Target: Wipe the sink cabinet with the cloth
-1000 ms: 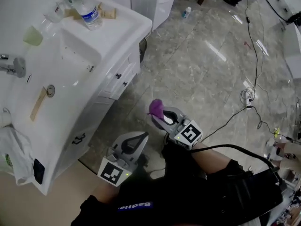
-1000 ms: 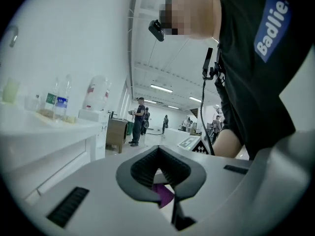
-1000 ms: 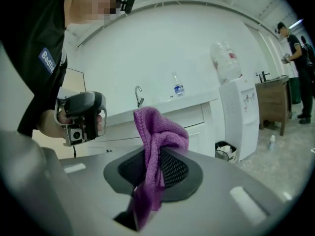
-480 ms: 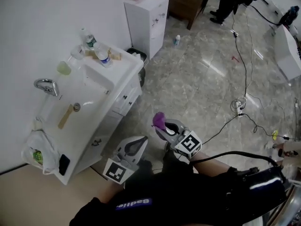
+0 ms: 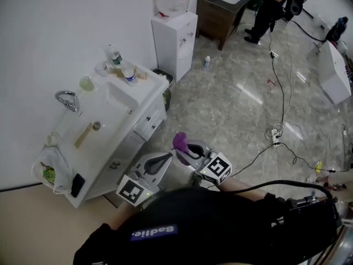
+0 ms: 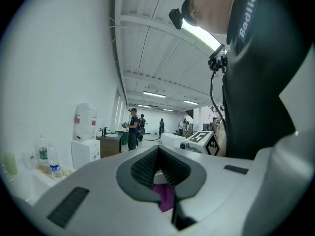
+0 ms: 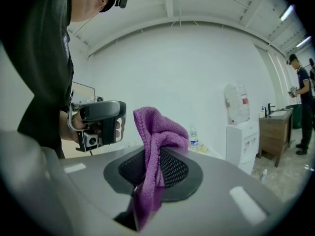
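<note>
1. The cloth (image 7: 155, 134) is a purple, fuzzy towel bunched into a soft fold. It sticks up above the jaw tips and a loose tail hangs down between the jaws.
2. My right gripper (image 5: 186, 147) has its fingers pinched on that cloth, held in the air near my body and well apart from the sink cabinet (image 5: 139, 127).
3. My left gripper (image 6: 158, 151) sits just left of the right one with its fingertips pressed together. A sliver of purple shows through the gap below the tips, and I read it as the cloth beyond them.
4. The cabinet is white, standing at the left against the wall. It has drawers on its front, a tap (image 5: 67, 99) on its left and water bottles (image 5: 129, 75) at its far end. A white bag (image 5: 48, 173) hangs at its near end.
5. Compared with a second ago, the head view has pulled up and back. The cabinet, which then filled the left side, now looks smaller and farther off.
6. A water dispenser (image 5: 175, 35) and a brown desk (image 5: 220, 7) at the far end have come into view.
7. Both grippers keep the same places in front of me, and the cloth stays clamped the same way.
</note>
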Motion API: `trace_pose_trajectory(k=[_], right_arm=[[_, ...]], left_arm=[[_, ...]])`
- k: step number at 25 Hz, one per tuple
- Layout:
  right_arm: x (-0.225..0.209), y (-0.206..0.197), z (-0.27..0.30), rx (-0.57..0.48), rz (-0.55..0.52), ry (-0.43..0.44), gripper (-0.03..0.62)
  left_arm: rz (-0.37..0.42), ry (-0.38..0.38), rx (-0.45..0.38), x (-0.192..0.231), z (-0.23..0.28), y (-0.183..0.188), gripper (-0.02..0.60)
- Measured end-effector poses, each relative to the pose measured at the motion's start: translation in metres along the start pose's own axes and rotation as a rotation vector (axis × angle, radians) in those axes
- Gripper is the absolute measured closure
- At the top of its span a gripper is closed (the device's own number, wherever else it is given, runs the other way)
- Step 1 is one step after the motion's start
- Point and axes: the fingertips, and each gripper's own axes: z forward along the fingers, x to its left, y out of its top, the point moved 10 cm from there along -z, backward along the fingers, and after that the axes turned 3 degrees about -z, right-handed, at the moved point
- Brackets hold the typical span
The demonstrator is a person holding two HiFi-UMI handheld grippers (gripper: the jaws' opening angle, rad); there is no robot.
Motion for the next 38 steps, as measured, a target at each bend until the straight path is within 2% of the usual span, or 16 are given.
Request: trace_pose_trajectory(k=[4, 7, 14, 20, 38], right_arm=[[0.006, 0.012, -0.015, -0.001, -0.026, 0.009, 0.536], [0.007, 0.017, -0.022, -0.008, -0.016, 0.006, 0.536], [0.021, 0.035, -0.037, -0.057, -0.047, 0.015, 0.537], [0.029, 0.034, -0.044, -0.046, -0.065, 0.024, 0.537], [0.035, 0.034, -0.051, -0.04, -0.025, -0.003, 0.537]], left_arm=[[-0.041, 0.005, -0.039, -0.016, -0.002, 0.007, 0.581], [-0.042, 0.006, -0.055, -0.023, -0.005, 0.01, 0.581], [-0.065, -0.022, -0.061, -0.043, -0.011, 0.016, 0.581], [-0.044, -0.047, -0.054, -0.051, -0.012, 0.015, 0.581], [-0.01, -0.075, -0.027, -0.062, -0.019, 0.017, 0.581]])
